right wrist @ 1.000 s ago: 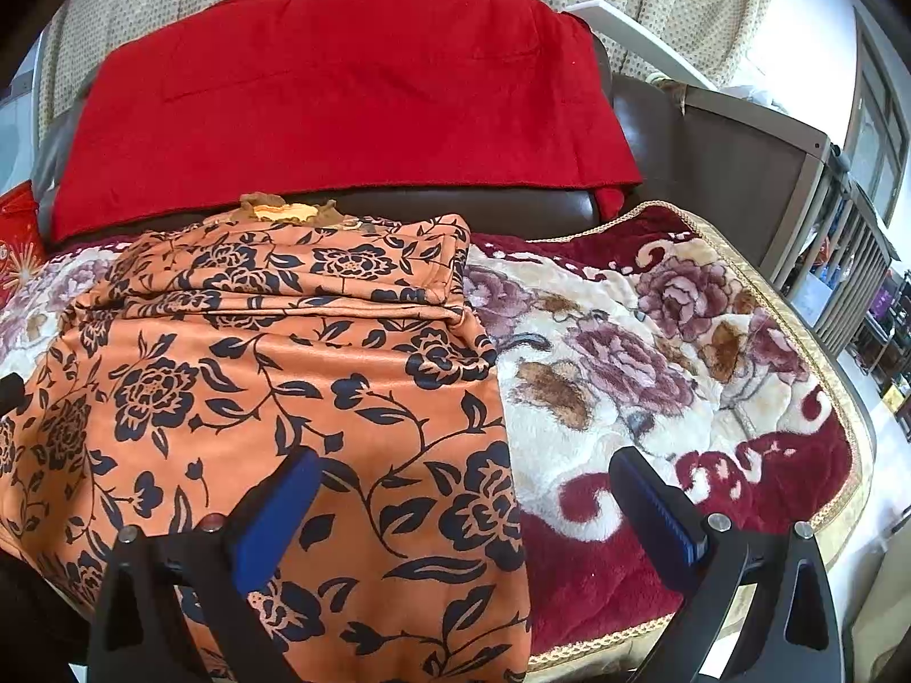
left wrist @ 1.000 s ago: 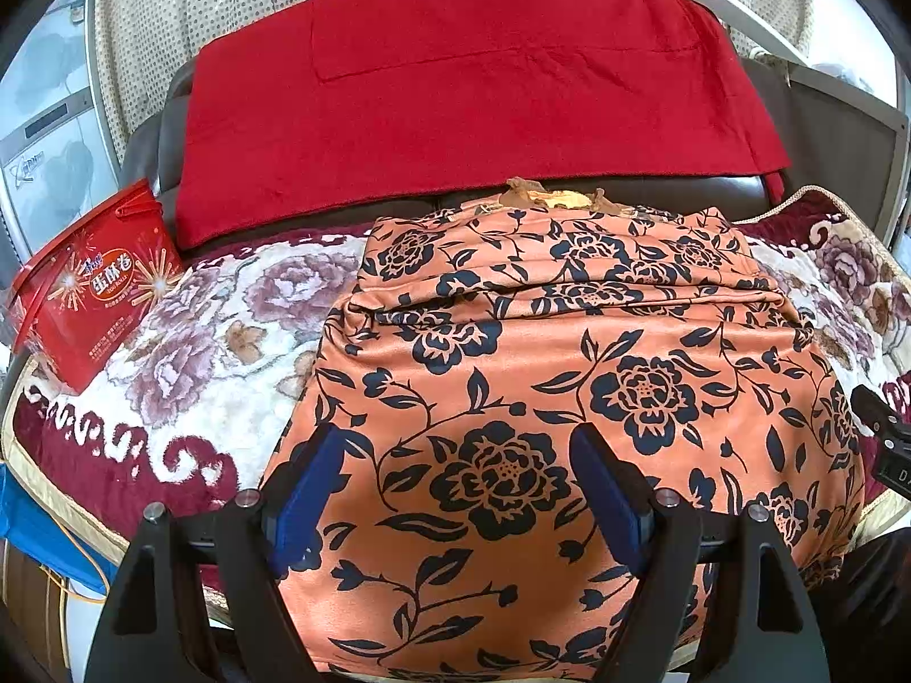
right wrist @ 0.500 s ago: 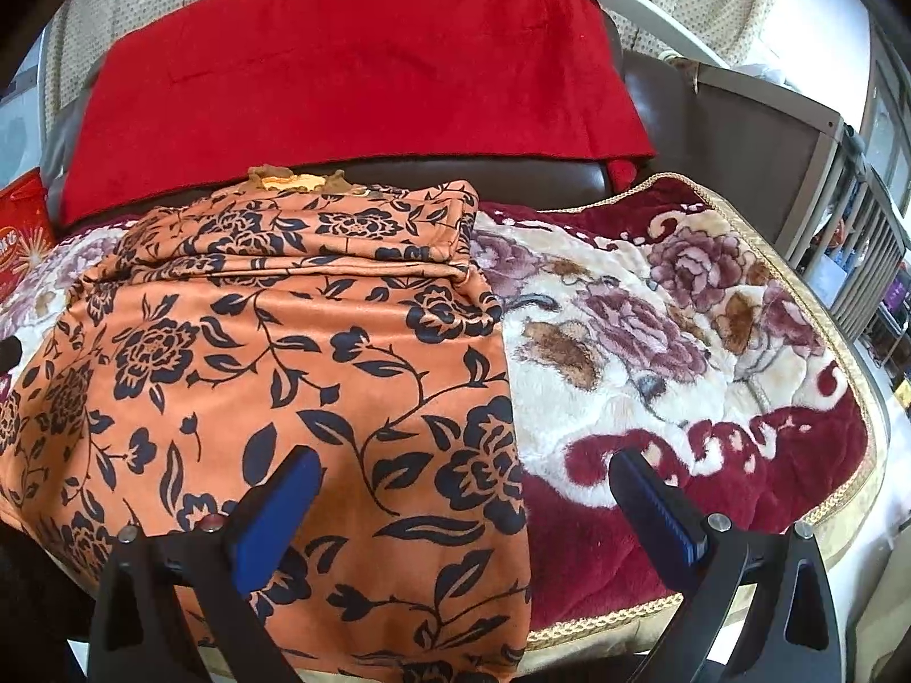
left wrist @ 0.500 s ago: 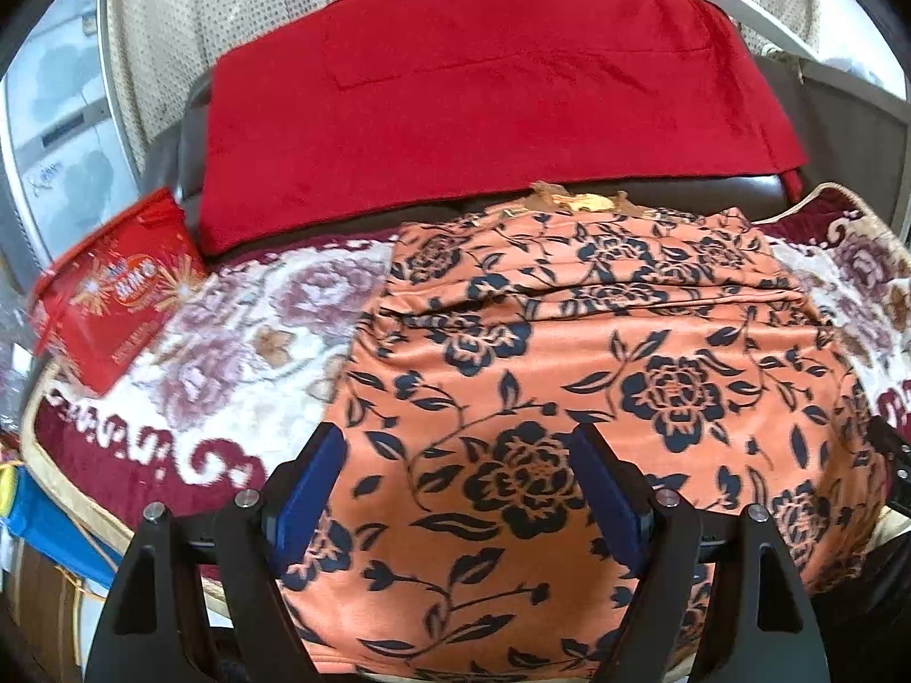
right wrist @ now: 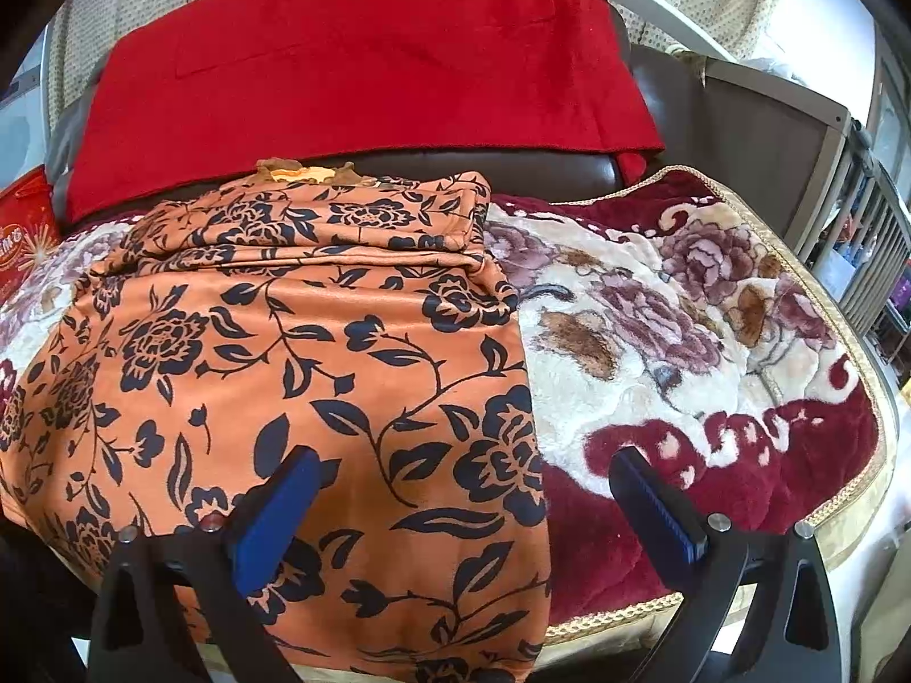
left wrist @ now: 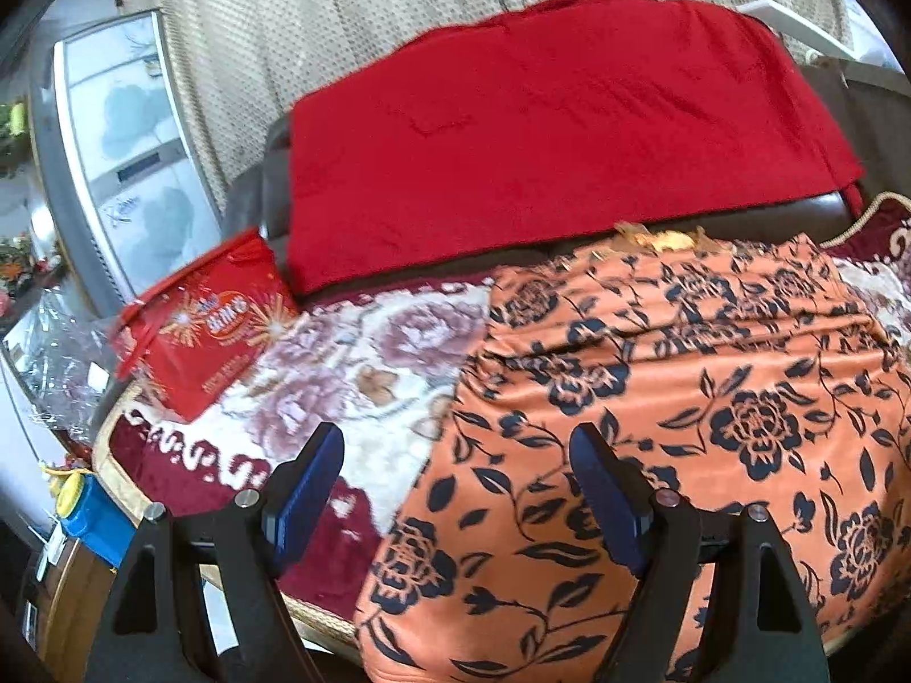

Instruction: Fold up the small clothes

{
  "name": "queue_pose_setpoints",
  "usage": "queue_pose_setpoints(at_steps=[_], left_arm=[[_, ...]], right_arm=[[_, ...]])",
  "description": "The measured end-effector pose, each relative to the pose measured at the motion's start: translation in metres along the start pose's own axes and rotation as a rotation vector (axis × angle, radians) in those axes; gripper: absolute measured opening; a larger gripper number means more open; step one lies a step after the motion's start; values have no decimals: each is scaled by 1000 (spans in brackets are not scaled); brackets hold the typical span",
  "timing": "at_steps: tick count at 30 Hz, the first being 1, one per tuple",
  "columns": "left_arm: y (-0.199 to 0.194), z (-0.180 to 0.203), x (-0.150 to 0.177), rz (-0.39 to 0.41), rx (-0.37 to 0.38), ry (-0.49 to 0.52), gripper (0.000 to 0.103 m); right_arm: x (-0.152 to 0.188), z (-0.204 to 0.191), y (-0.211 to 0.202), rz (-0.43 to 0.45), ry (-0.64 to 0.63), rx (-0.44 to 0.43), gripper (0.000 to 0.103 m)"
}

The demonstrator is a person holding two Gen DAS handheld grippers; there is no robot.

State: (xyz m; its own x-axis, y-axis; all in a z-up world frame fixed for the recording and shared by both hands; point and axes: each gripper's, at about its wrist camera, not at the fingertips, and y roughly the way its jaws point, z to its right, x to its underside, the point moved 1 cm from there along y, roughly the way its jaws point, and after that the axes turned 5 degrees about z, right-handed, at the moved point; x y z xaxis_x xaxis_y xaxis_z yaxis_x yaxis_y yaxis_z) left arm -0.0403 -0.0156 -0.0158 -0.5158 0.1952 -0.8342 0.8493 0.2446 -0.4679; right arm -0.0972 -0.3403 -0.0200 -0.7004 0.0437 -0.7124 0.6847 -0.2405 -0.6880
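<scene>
An orange garment with black flowers [left wrist: 672, 415] lies spread flat on the flowered blanket [left wrist: 353, 364], its far end folded over near the sofa back. It also shows in the right wrist view [right wrist: 296, 353]. My left gripper [left wrist: 455, 489] is open and empty above the garment's near left edge. My right gripper [right wrist: 472, 501] is open and empty above the garment's near right edge, straddling it and the blanket [right wrist: 683, 341].
A red cloth [left wrist: 546, 131] drapes over the dark sofa back [right wrist: 484, 165]. A red snack box [left wrist: 210, 324] stands at the blanket's left end. A blue and yellow item [left wrist: 85, 506] sits below left. A grey railed frame [right wrist: 854, 182] stands right.
The left gripper has swung to the left, from over the garment's middle to its left edge. The right gripper has moved slightly closer. Both stay open.
</scene>
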Motion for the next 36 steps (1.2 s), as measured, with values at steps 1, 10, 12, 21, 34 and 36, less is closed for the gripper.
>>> queue_pose_setpoints(at_steps=[1, 10, 12, 21, 34, 36], left_arm=[[-1, -2, -1, 9, -7, -5, 82], [-5, -14, -4, 41, -56, -33, 82], [-4, -15, -3, 34, -53, -39, 82], [13, -18, 10, -47, 6, -66, 83], [56, -63, 103, -368, 300, -228, 83], [52, -70, 113, -386, 342, -247, 83]], right_arm=[[0, -1, 0, 1, 0, -1, 102], [-1, -9, 2, 4, -6, -17, 102], [-1, -8, 2, 3, -6, -20, 102], [8, 17, 6, -55, 58, -106, 102], [55, 95, 25, -274, 374, -590, 102], [61, 94, 30, -333, 389, -613, 102]])
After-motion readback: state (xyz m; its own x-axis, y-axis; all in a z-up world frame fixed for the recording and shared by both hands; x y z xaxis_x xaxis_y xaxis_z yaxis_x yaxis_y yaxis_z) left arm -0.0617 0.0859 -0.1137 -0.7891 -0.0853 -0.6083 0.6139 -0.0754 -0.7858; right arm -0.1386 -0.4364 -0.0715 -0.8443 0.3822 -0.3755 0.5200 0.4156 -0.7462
